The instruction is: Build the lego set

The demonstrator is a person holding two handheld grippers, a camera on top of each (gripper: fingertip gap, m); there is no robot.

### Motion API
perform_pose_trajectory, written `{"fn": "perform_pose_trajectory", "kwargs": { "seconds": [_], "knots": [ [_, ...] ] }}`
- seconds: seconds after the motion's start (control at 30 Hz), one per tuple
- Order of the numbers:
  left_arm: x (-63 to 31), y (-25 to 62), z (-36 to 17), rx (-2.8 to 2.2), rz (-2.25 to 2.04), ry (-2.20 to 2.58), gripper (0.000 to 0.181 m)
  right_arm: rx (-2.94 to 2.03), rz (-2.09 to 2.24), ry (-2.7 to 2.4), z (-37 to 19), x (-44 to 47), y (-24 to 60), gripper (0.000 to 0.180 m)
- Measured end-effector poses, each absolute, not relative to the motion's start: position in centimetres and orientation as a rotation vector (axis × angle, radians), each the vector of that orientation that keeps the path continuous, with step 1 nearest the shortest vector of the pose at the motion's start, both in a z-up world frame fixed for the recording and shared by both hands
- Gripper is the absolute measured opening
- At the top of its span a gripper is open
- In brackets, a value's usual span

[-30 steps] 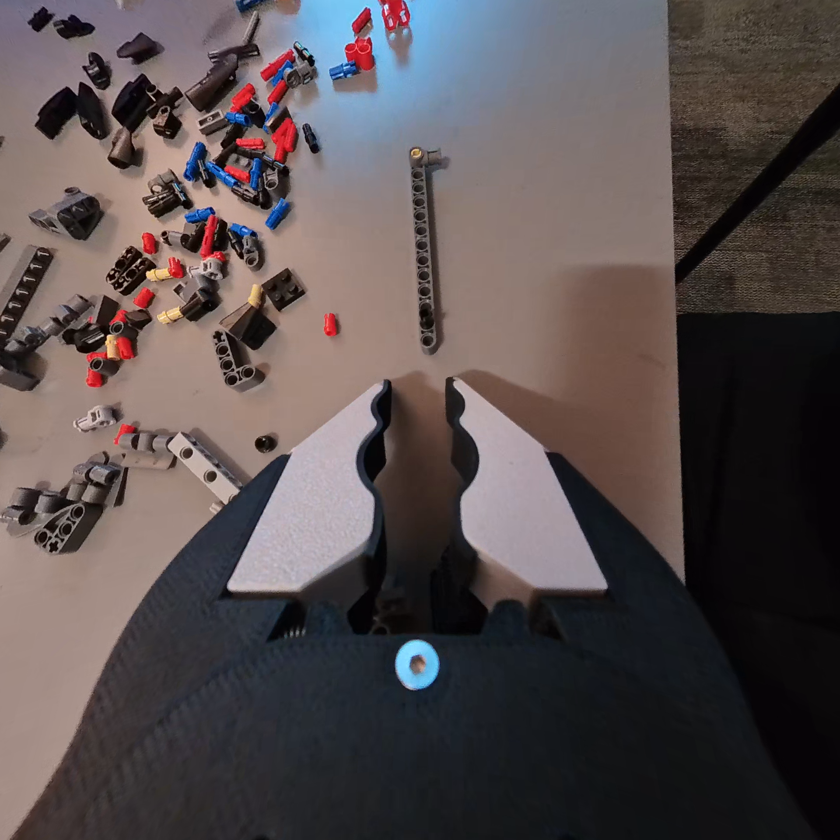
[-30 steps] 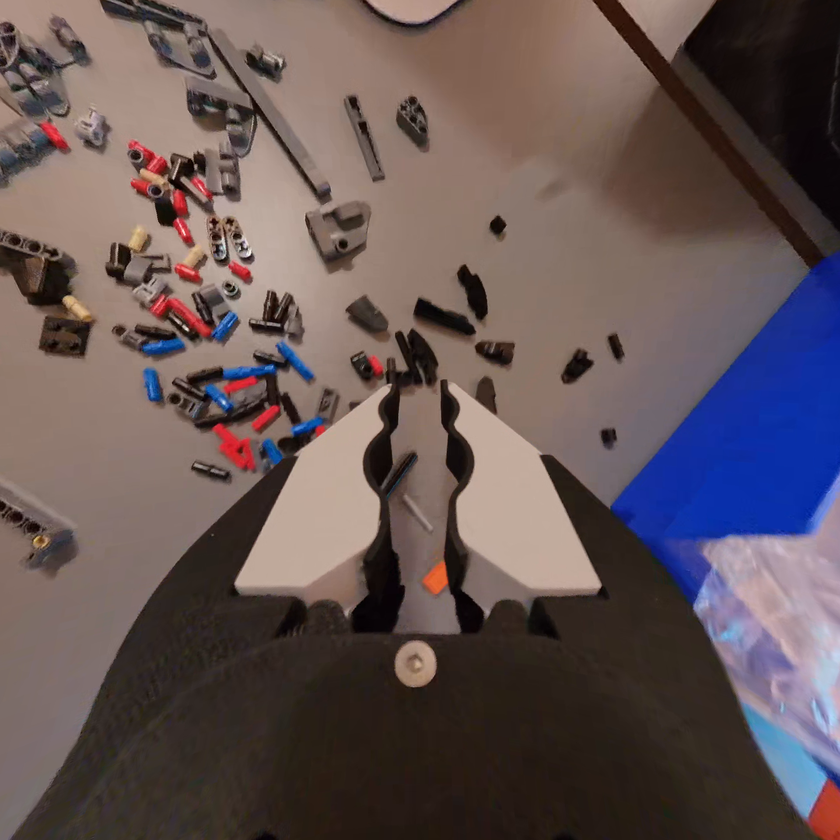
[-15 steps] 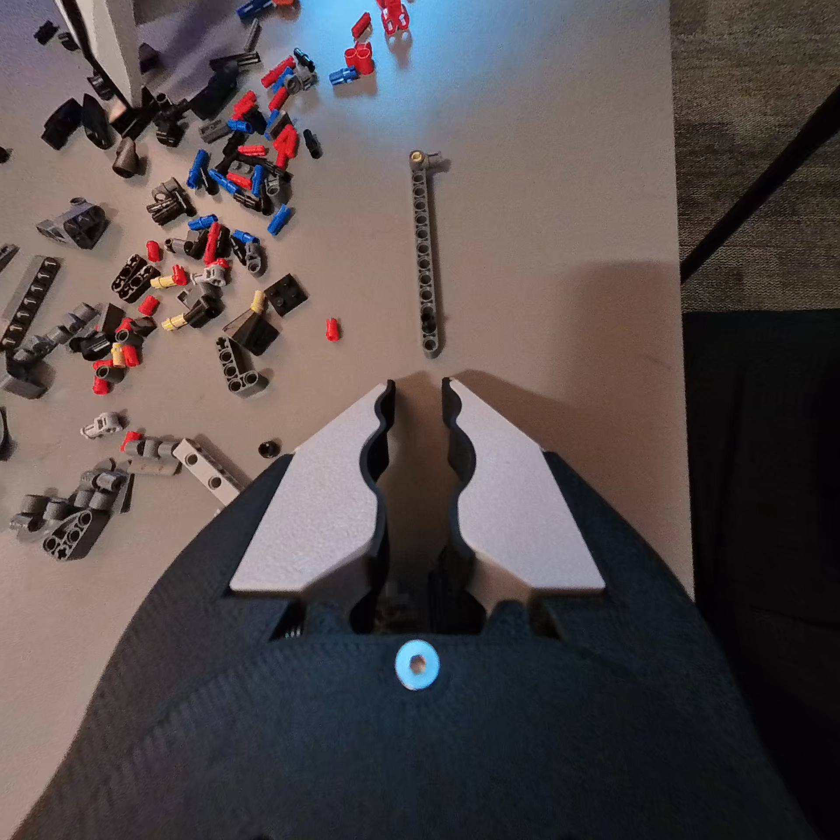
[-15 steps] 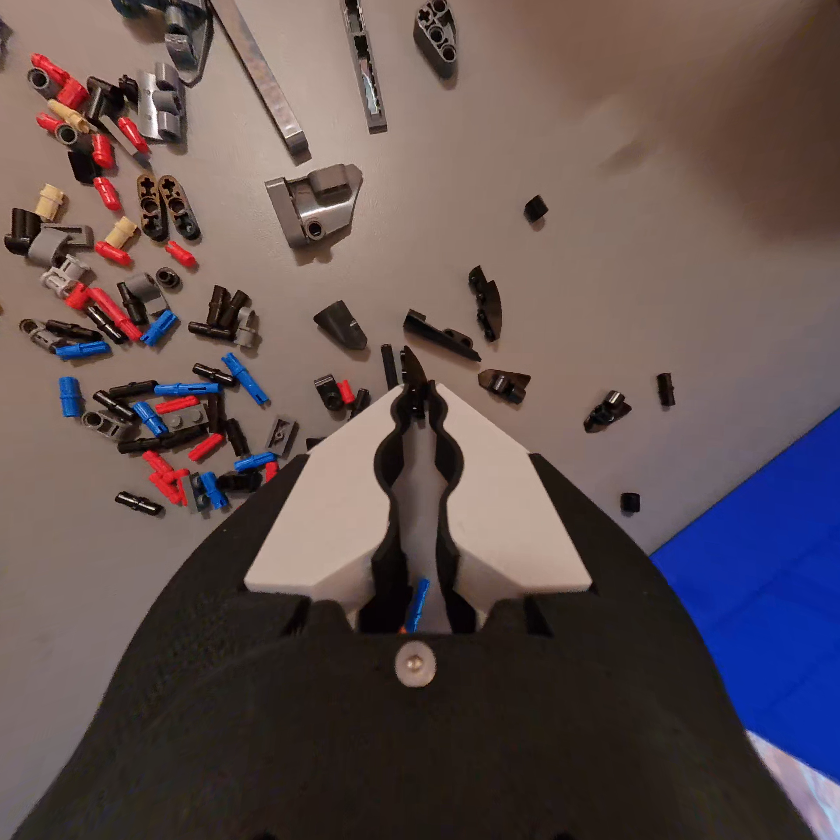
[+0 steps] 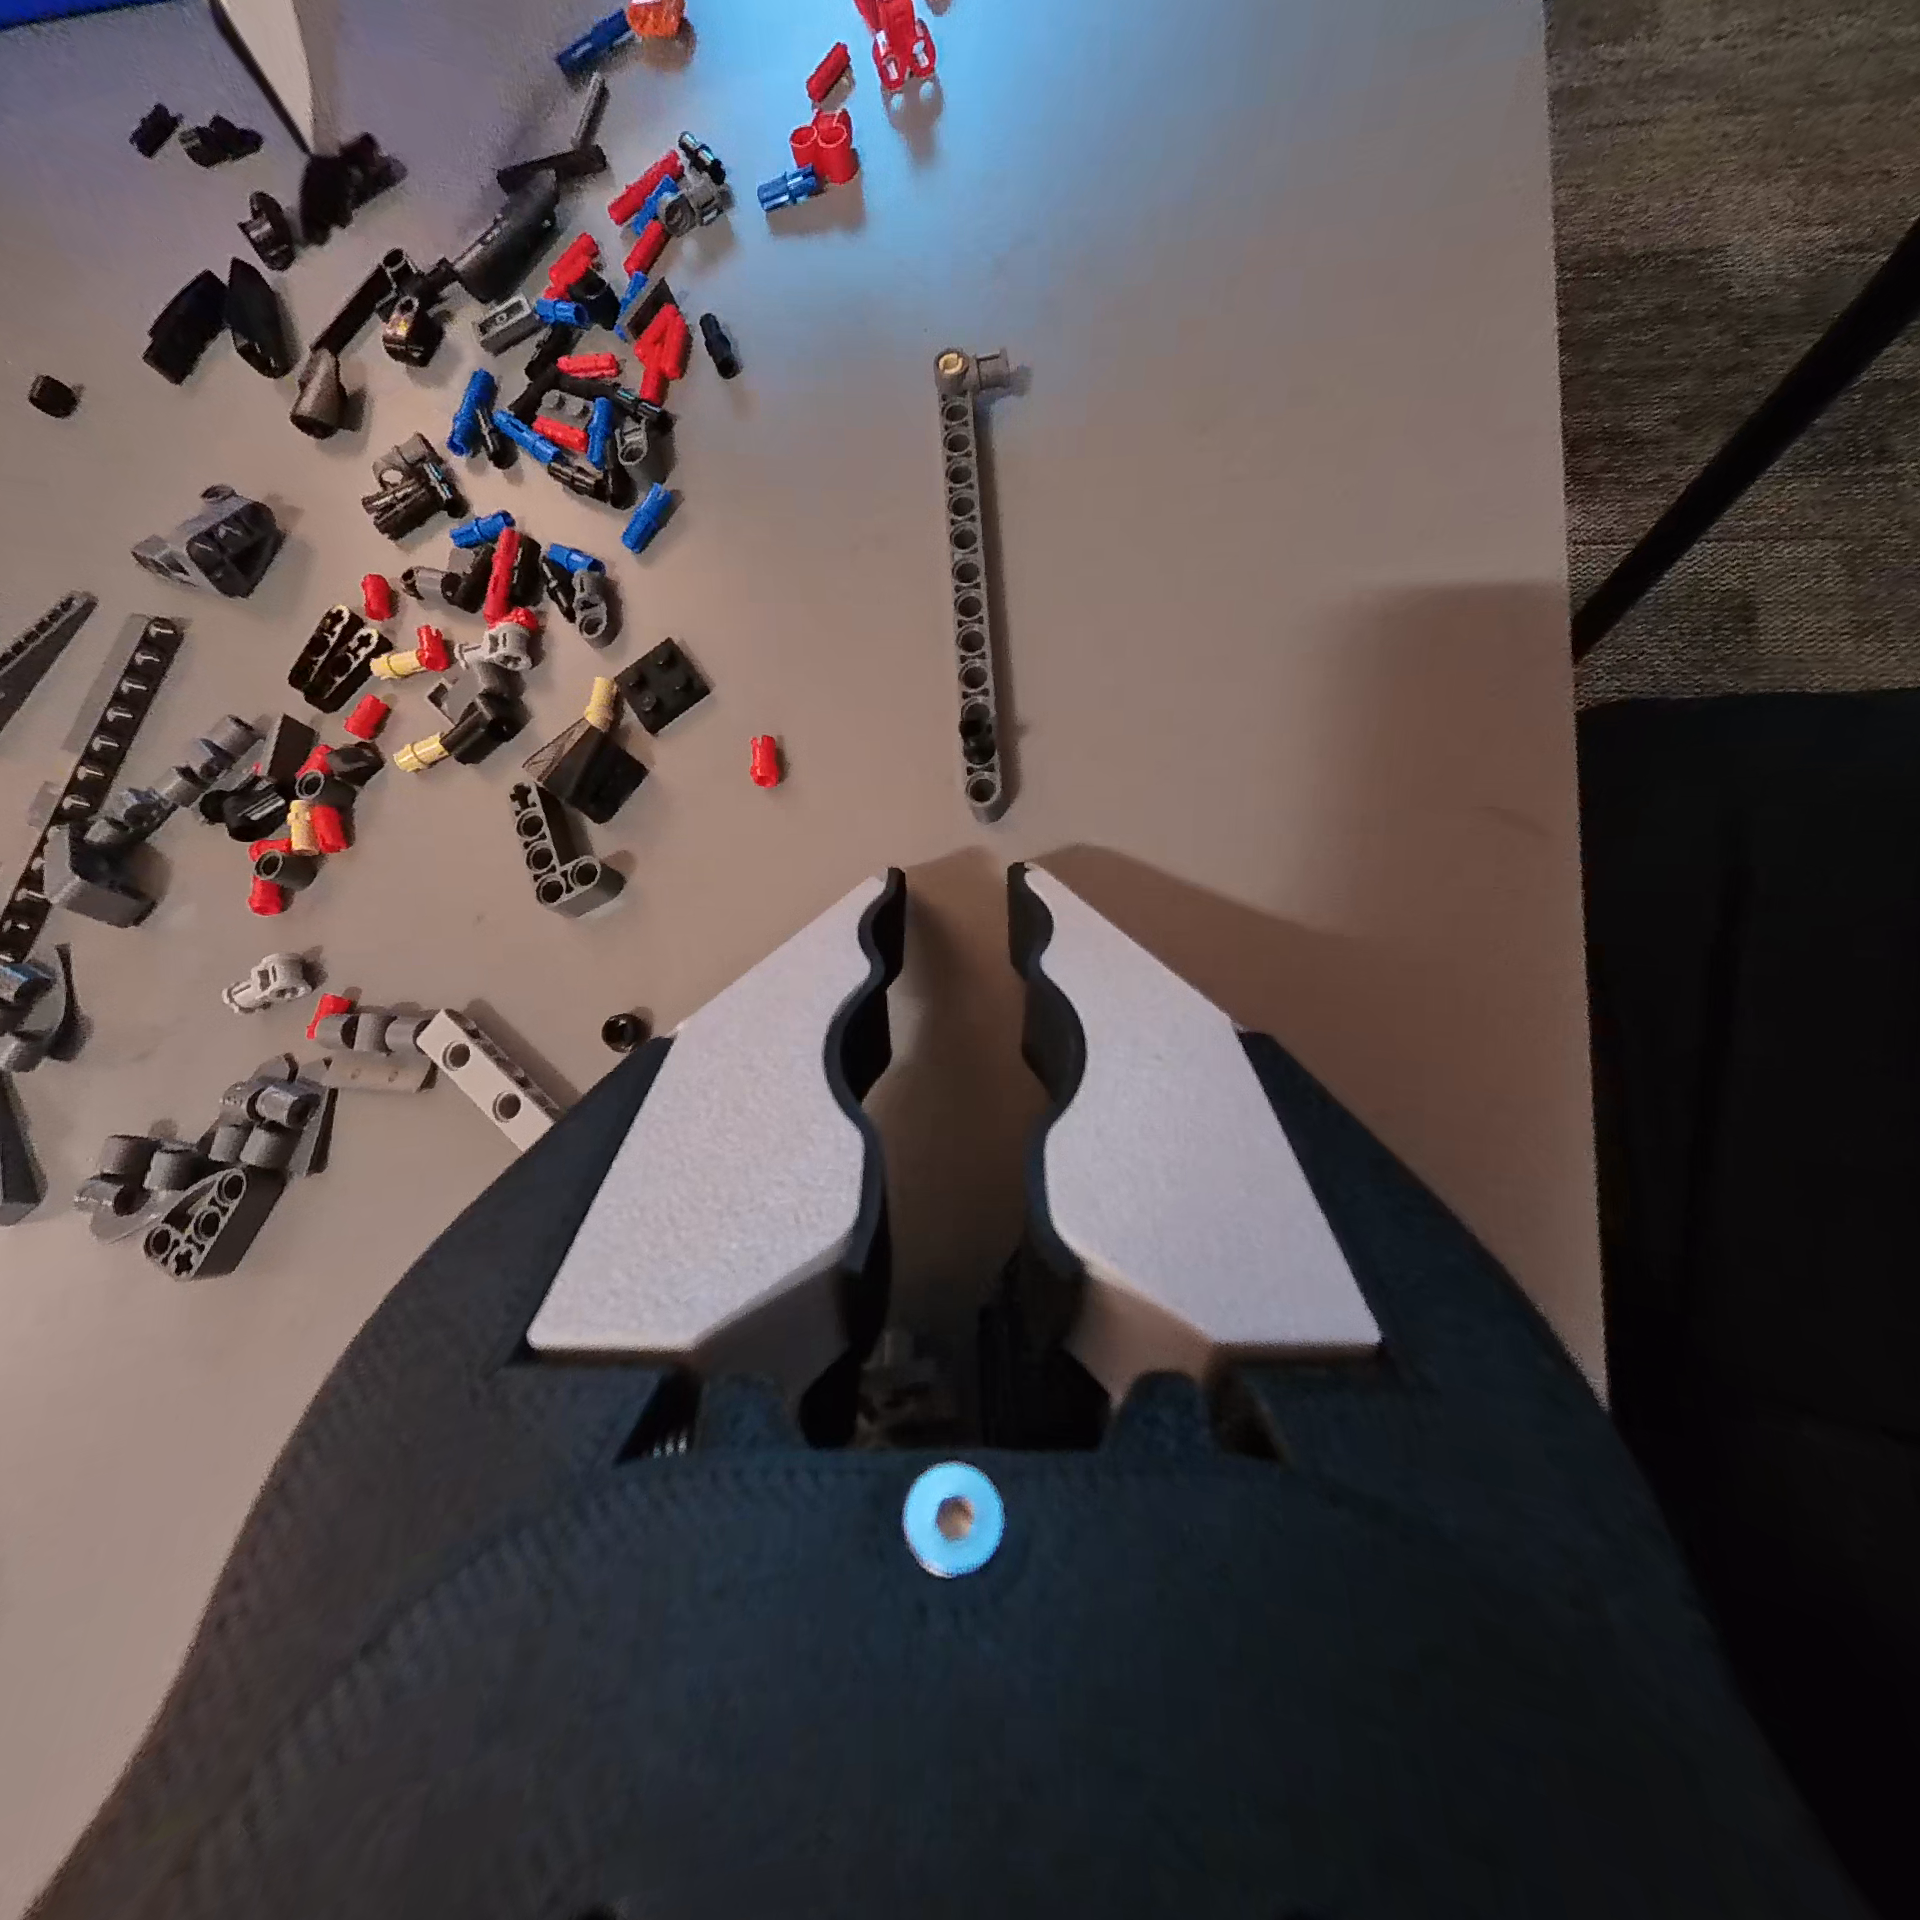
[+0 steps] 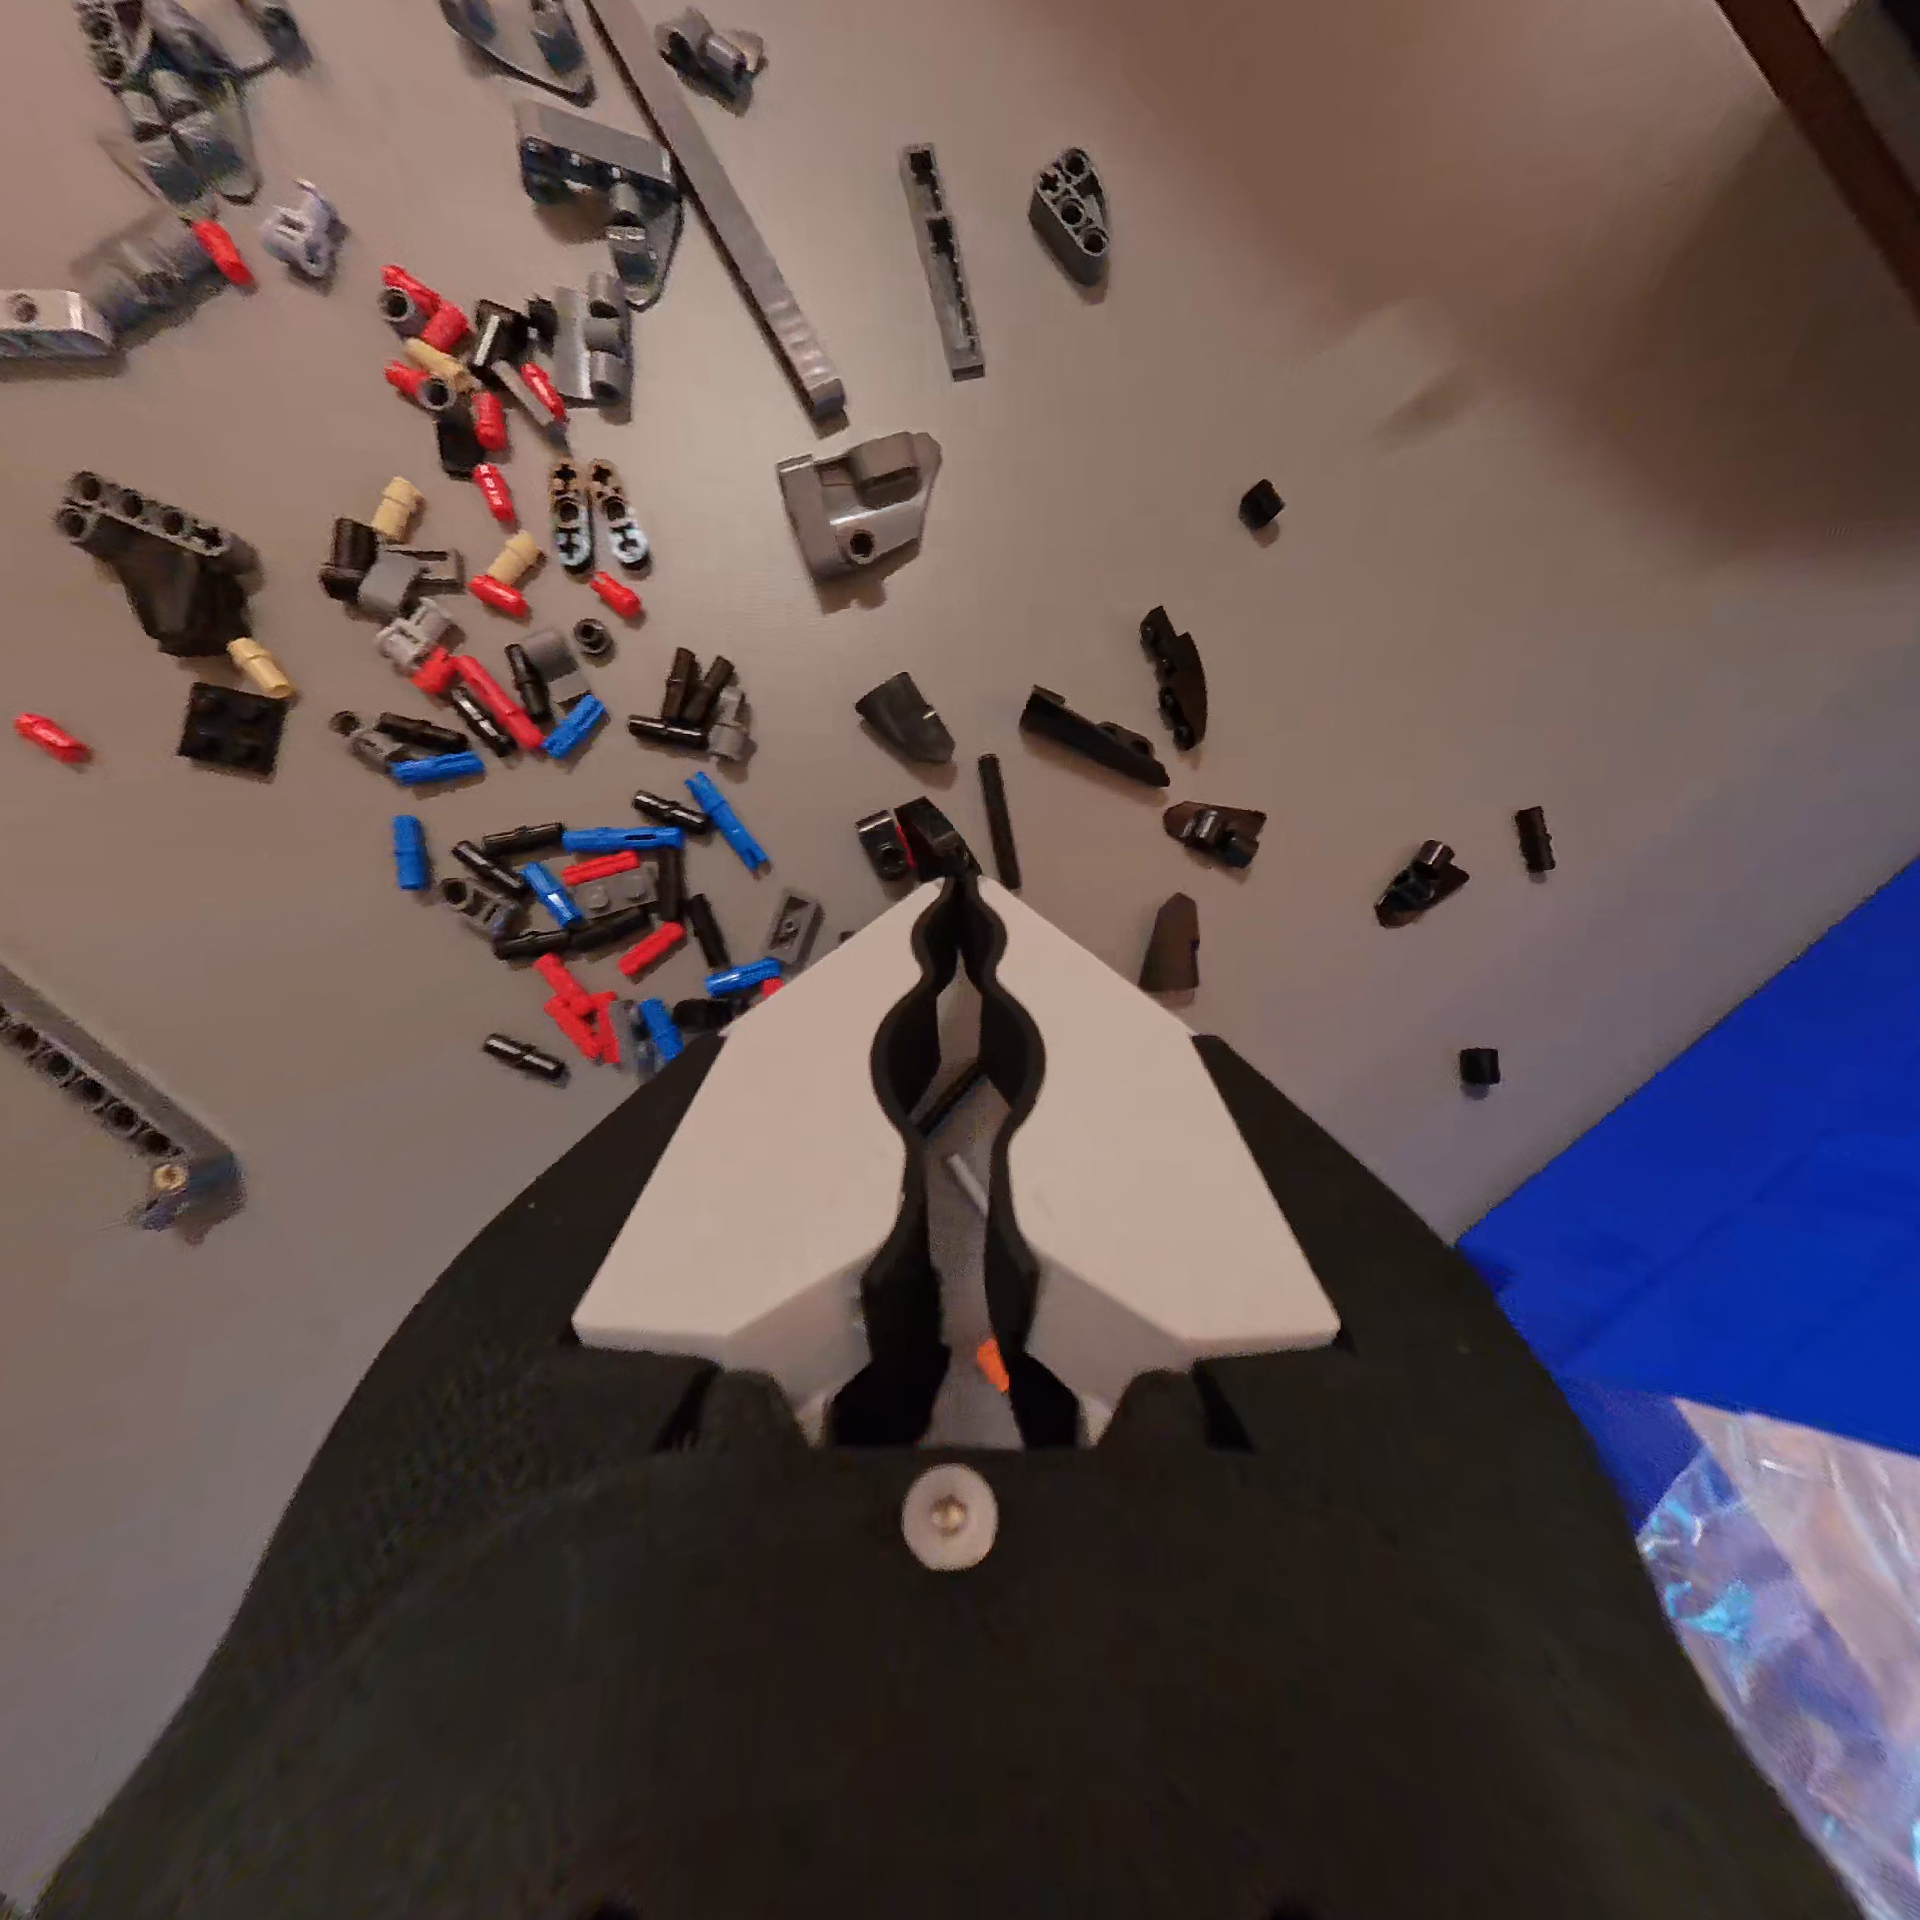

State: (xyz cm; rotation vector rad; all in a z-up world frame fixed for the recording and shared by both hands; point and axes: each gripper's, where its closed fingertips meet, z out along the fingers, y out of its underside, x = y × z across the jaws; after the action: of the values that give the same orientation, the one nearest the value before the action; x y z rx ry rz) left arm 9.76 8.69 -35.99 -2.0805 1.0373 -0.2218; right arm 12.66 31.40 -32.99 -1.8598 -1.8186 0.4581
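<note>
Loose Lego parts lie on the grey table (image 5: 1195,312): red, blue and black pins (image 5: 582,416) and grey beams. A long grey beam (image 5: 971,582) lies just ahead of my left gripper (image 5: 956,883), which is open and empty above the table. My right gripper (image 6: 956,894) is shut on a small black piece (image 6: 938,831) that sticks out past its tips, above a group of black curved parts (image 6: 1091,738). The right gripper's finger (image 5: 270,62) also shows at the top left of the left wrist view. The long beam (image 6: 94,1081) shows at the lower left of the right wrist view.
The table's right edge (image 5: 1558,520) borders carpet and a dark cloth (image 5: 1766,1143). A blue box (image 6: 1714,1143) and a clear plastic bag (image 6: 1818,1610) lie to the right of my right gripper. Grey panels and long beams (image 6: 748,249) lie farther off. Spacing between my two grippers at the tips: around 25 centimetres.
My right gripper went from open to shut on a small black piece among the black parts, then drew back from the table. My left gripper stayed open and barely moved.
</note>
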Motion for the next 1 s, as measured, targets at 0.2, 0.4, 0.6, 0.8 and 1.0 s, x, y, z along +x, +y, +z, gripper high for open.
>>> {"fn": "perform_pose_trajectory", "kwargs": {
  "seconds": [0.2,0.4,0.6,0.8,1.0],
  "knots": [
    [9.8,8.7,-36.0,-2.081,-0.222,1.037,0.018,-1.864,0.475,-1.823,-33.2,13.4,29.8,0.0],
    [9.8,8.7,-36.0,-2.083,-0.224,1.034,0.018,-1.865,0.514,-1.852,-33.5,13.9,27.7,0.0],
    [9.8,8.8,-36.0,-2.082,-0.222,1.035,0.017,-1.883,0.525,-1.918,-34.8,14.8,24.6,0.0],
    [9.8,8.9,-36.0,-2.077,-0.212,1.039,0.017,-1.907,0.589,-1.924,-35.3,16.1,21.8,0.0],
    [9.8,8.9,-36.0,-2.075,-0.208,1.04,0.017,-1.891,0.639,-1.775,-33.4,17.4,22.5,0.015]
  ]
}}
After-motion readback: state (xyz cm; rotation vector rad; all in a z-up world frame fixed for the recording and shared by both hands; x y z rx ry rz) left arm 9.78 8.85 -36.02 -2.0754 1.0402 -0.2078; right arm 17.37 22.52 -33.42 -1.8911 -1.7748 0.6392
